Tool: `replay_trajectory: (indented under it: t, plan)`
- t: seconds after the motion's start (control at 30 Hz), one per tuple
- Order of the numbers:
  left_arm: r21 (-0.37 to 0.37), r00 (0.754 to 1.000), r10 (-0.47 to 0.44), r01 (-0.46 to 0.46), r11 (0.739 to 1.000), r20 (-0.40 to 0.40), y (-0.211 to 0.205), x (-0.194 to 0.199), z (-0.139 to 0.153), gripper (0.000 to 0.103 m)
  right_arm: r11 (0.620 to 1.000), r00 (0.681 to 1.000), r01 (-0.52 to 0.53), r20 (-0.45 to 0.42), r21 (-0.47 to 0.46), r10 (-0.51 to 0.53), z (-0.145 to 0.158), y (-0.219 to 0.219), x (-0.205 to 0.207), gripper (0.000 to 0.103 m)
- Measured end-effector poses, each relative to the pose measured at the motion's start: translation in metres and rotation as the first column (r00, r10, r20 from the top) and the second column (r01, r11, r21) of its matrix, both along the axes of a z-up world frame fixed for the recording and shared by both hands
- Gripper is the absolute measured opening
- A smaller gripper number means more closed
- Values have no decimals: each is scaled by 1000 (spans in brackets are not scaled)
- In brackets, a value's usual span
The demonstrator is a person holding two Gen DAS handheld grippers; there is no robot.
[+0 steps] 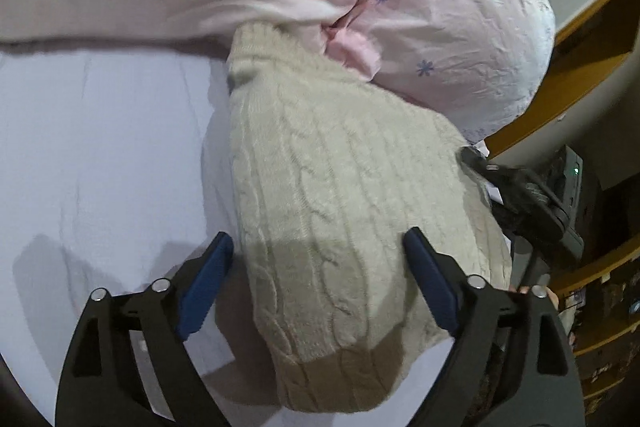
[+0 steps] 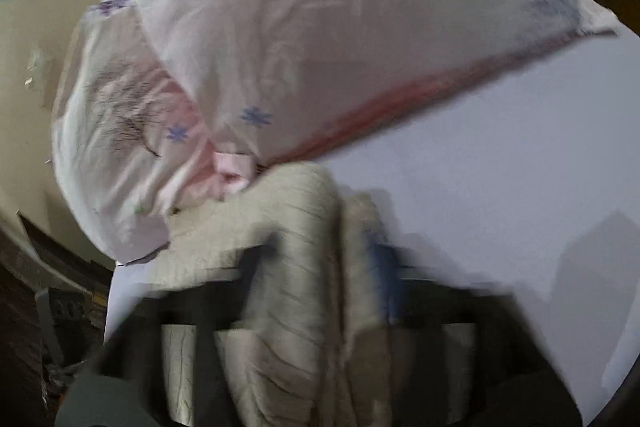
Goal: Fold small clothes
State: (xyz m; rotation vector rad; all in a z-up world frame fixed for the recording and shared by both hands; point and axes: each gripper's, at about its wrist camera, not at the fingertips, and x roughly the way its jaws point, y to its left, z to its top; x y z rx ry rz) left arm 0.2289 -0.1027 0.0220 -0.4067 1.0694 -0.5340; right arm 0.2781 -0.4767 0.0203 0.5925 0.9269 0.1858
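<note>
A cream cable-knit sweater lies on the white bed sheet, its collar against the pink pillows. My left gripper is open, its blue pads spread on either side of the sweater's lower part, just above it. My right gripper shows in the left wrist view at the sweater's right edge. In the blurred right wrist view my right gripper has cream sweater cloth bunched between its fingers and looks shut on it.
Two pink floral pillows lie at the head of the bed; they also show in the right wrist view. Wooden shelves and a dark device stand beside the bed. The white sheet spreads to the right.
</note>
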Motion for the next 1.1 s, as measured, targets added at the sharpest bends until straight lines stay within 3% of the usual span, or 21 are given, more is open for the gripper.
replay_trajectory:
  t: [0.1, 0.17, 0.2, 0.23, 0.3, 0.37, 0.4, 0.47, 0.5, 0.57, 0.6, 0.63, 0.67, 0.73, 0.8, 0.83, 0.87, 0.9, 0.97, 1.1]
  plan:
    - [-2, 1000, 5, -5, 1000, 18, -2, -1, 1, 91, 999, 998, -30, -52, 11, 31, -7, 1, 2, 88]
    - [-15, 1000, 2, -2, 1000, 25, -6, 1, 0, 90, 998, 997, -53, -57, -21, 51, -10, 10, 3, 78]
    - [-38, 1000, -12, 13, 999, 20, -9, 1, -2, 80, 996, 994, -95, -45, 3, 95, -11, 16, 3, 63]
    - [-33, 1000, -5, 6, 999, 24, -11, 2, -2, 73, 993, 993, -109, -34, 50, 111, -12, 17, 2, 39]
    - [-35, 999, -20, 22, 999, 33, -11, 4, 2, 49, 992, 993, -114, -8, 60, 115, -8, 17, -4, 33]
    - [-61, 997, -50, 53, 997, 55, -2, -2, 12, 41, 974, 989, -145, 31, 172, 142, -6, 16, -10, 30]
    - [-62, 995, -77, 82, 995, 70, 9, -11, 21, 41, 952, 983, -186, 53, 244, 178, -5, 22, -13, 30]
    - [-20, 990, -85, 88, 996, 112, 23, -23, 31, 41, 930, 965, -262, 77, 258, 251, -1, 43, -19, 29]
    - [29, 986, -87, 84, 996, 141, 35, -32, 36, 42, 930, 952, -308, 71, 202, 299, 0, 65, -20, 29]
    - [123, 988, -73, 55, 991, 140, 57, -39, 32, 48, 939, 944, -329, 32, 98, 328, -2, 88, -19, 40]
    - [144, 991, -58, 40, 989, 121, 66, -40, 29, 54, 952, 952, -305, 13, 34, 305, 1, 93, -20, 44]
    - [146, 993, -39, 23, 989, 110, 72, -41, 27, 56, 964, 964, -266, 24, 9, 266, 7, 89, -24, 51]
    - [145, 993, -8, -9, 989, 120, 80, -46, 28, 59, 972, 971, -236, 51, 6, 236, 13, 83, -30, 52]
    - [176, 969, 52, -96, 980, 242, 90, -65, 45, 61, 976, 970, -216, 114, 20, 213, 29, 75, -47, 56]
    - [169, 942, 39, -101, 980, 333, 85, -82, 61, 70, 968, 965, -249, 82, -14, 249, 29, 83, -53, 56]
    - [161, 932, 19, -83, 984, 362, 79, -89, 66, 70, 958, 956, -286, 53, -31, 287, 24, 93, -53, 51]
    - [157, 924, -18, -46, 987, 383, 68, -96, 69, 70, 948, 948, -314, 38, -43, 316, 21, 99, -53, 22]
    - [159, 922, -52, -10, 987, 385, 58, -98, 68, 71, 942, 945, -322, 22, -91, 325, 17, 109, -51, 15]
    - [176, 925, -102, 39, 984, 367, 43, -95, 64, 71, 946, 953, -290, 45, -144, 299, 19, 110, -47, 14]
    - [214, 929, -160, 91, 973, 333, 27, -92, 41, 67, 969, 976, -212, 17, -130, 216, 9, 91, -34, 9]
